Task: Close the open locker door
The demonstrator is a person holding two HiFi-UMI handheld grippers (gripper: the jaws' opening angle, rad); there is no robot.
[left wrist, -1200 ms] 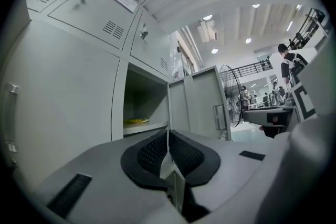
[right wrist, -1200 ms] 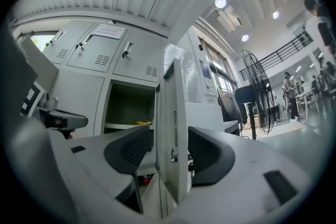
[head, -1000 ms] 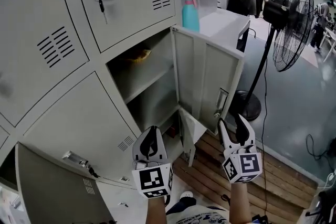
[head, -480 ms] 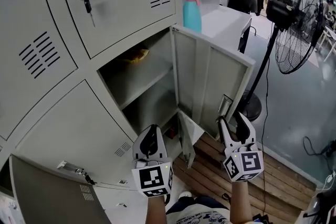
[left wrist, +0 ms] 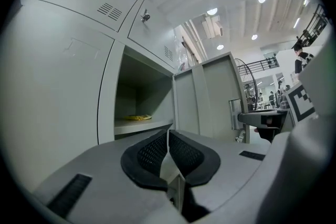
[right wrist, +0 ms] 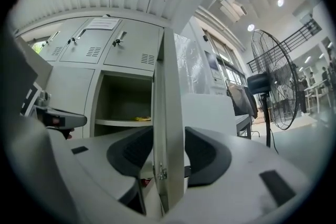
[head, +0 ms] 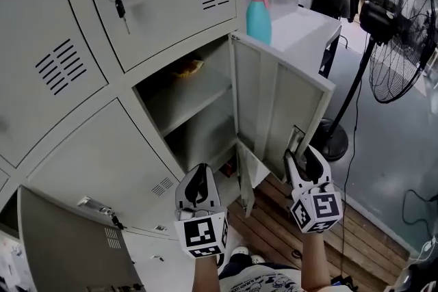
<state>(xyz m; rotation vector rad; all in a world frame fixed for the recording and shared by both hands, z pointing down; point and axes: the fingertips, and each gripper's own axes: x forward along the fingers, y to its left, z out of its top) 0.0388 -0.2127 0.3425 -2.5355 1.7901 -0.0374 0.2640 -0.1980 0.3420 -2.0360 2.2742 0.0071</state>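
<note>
Locker door [head: 280,113] in closing right gripper [head: 301,159], left gripper [head: 198,173] closed; locker [head: 205,137] holds yellow item [head: 188,68]

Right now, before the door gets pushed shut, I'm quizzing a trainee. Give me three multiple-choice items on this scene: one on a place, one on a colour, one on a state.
1. The free edge of the open locker door is:
A) between the jaws of the right gripper
B) tucked into its frame
C) lying on the floor

2. The spray bottle is:
A) red
B) teal
C) black

3. The jaws of the left gripper are:
A) wide apart
B) clamped on a key
C) together, with nothing between them

Answers:
1 A: the right gripper view shows the door's edge between its jaws, which are closing round it.
2 B: the head view shows a teal body with a pink trigger.
3 C: the pads meet in the left gripper view.
</note>
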